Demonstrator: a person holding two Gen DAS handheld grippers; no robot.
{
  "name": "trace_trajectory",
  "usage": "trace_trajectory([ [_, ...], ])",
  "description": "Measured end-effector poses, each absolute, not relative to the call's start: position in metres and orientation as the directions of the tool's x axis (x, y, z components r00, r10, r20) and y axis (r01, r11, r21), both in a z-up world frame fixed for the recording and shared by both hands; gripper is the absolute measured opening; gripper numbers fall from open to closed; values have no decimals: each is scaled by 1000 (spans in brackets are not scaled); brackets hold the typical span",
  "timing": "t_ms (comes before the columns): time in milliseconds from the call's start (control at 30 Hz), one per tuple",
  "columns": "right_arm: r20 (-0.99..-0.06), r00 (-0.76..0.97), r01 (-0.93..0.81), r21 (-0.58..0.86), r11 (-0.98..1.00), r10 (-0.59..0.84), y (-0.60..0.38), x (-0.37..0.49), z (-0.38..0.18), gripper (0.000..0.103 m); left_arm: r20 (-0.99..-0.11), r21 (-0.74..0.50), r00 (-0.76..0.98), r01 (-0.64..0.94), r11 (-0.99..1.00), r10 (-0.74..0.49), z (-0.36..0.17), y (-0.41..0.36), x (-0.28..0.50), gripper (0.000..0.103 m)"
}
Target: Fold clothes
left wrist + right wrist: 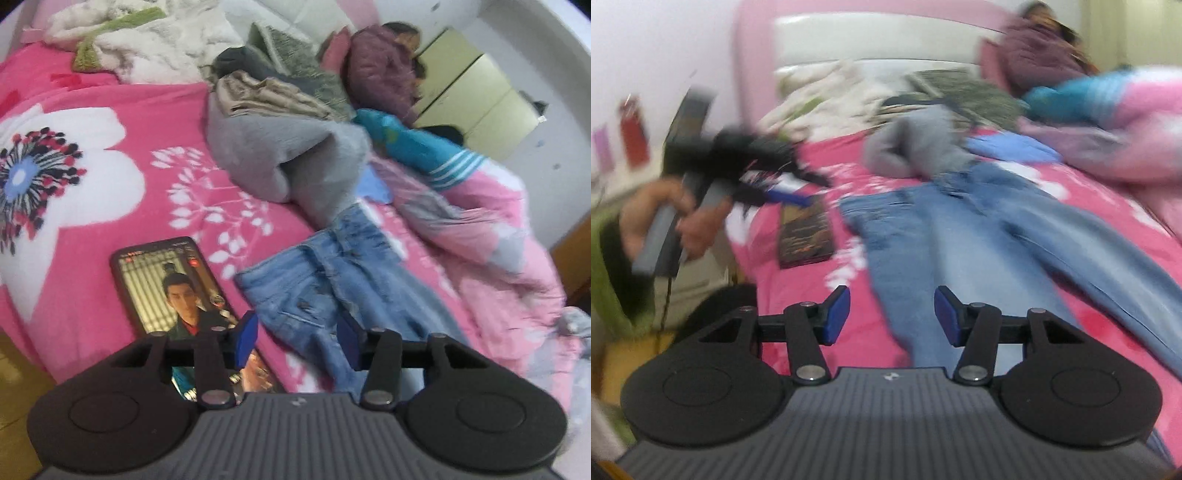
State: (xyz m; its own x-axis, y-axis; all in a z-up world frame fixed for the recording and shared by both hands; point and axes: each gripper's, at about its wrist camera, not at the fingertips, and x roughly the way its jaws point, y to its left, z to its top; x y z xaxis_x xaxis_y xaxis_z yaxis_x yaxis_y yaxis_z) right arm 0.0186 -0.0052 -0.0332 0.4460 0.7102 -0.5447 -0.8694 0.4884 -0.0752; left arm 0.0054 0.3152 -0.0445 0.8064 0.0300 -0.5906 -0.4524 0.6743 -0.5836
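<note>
Light blue jeans (325, 280) (979, 236) lie spread on the pink flowered bedspread (92, 206), waist toward a crumpled grey garment (288, 155) (919, 147). My left gripper (297, 341) hovers over the waist end of the jeans, open, its blue pads apart with nothing pinched. In the right wrist view it shows blurred at the left, held in a hand (665, 218). My right gripper (892, 317) is open above a jeans leg near the bed's edge, with nothing between its pads.
A lit phone (173, 291) (805, 232) lies on the bedspread left of the jeans. Behind are a heap of folded clothes (273, 92), white fluffy bedding (147, 44), a teal garment (417, 144) and a pink quilt (480, 229). A person in a purple jacket (380, 70) sits at the far side.
</note>
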Motion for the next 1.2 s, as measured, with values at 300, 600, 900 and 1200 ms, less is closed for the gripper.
trace_trajectory([
  [300,-543,502,-864,-355,358,673,107,52,-67,47,-620,-595,785,-486,640,20,-56,338,35,42],
  [600,-609,438,-817,-577,9,662,162,70,-74,48,-573,-621,820,-432,654,-3,-47,357,18,42],
  [900,-711,335,-928,-364,84,618,171,113,-64,11,-522,-667,853,-397,630,-15,-49,366,1,42],
  [1200,-565,209,-901,206,382,798,142,141,-70,11,-540,-630,841,-427,649,28,-53,370,3,42],
])
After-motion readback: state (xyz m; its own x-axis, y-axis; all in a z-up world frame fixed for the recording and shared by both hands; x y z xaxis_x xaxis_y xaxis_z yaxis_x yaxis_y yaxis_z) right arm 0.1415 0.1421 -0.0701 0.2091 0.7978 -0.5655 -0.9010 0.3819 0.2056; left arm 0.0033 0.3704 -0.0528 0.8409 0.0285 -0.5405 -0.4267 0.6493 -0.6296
